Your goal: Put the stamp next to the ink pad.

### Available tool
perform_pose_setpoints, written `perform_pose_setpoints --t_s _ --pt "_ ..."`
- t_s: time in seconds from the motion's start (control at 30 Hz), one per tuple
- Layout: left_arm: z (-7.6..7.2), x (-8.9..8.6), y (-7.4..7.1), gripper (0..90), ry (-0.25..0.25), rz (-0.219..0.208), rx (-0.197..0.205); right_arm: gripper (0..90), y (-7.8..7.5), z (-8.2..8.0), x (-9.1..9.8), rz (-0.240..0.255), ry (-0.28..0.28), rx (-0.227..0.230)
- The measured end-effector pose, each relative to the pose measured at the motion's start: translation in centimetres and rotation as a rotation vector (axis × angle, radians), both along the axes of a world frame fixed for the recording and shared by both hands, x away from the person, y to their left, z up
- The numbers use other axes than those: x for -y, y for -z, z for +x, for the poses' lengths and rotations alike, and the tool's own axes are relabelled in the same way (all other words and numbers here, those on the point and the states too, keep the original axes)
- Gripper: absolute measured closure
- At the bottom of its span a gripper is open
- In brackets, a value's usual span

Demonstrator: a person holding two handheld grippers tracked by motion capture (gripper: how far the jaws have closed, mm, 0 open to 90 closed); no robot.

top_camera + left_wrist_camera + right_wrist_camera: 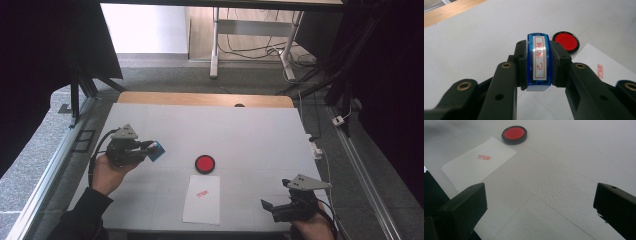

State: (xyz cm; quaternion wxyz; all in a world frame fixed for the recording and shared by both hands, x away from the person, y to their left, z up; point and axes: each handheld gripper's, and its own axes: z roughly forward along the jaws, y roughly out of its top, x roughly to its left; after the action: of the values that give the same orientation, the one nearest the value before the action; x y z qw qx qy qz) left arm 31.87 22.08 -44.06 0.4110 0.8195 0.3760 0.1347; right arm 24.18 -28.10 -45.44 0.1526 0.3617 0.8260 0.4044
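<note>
My left gripper is shut on a blue rectangular stamp, held above the left part of the white table; the stamp's label with red characters faces the camera in the left gripper view. In the high view the blue stamp sticks out to the right of the jaws. A round red ink pad lies mid-table, also seen as the ink pad and the ink pad. Below it lies a white paper sheet bearing a red stamp mark. My right gripper stands open near the front right edge, nothing between its jaws.
The white table cover spreads over a wooden tabletop whose far edge shows. Metal frame rails run along both sides. Desk legs and cables stand on the floor beyond the table.
</note>
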Motion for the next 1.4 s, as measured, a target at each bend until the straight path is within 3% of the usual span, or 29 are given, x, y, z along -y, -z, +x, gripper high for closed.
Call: perform_pose_setpoints --t_s 0.5,1.4 --pt "1.0 0.2 1.7 70.1 -0.037 0.015 -0.050 0.0 0.0 0.0 0.0 0.004 -0.004 -0.007" --pt "2.3 1.2 4.6 70.0 -0.058 0.075 -0.111 0.0 0.1 0.0 -0.2 -0.016 -0.028 -0.012"
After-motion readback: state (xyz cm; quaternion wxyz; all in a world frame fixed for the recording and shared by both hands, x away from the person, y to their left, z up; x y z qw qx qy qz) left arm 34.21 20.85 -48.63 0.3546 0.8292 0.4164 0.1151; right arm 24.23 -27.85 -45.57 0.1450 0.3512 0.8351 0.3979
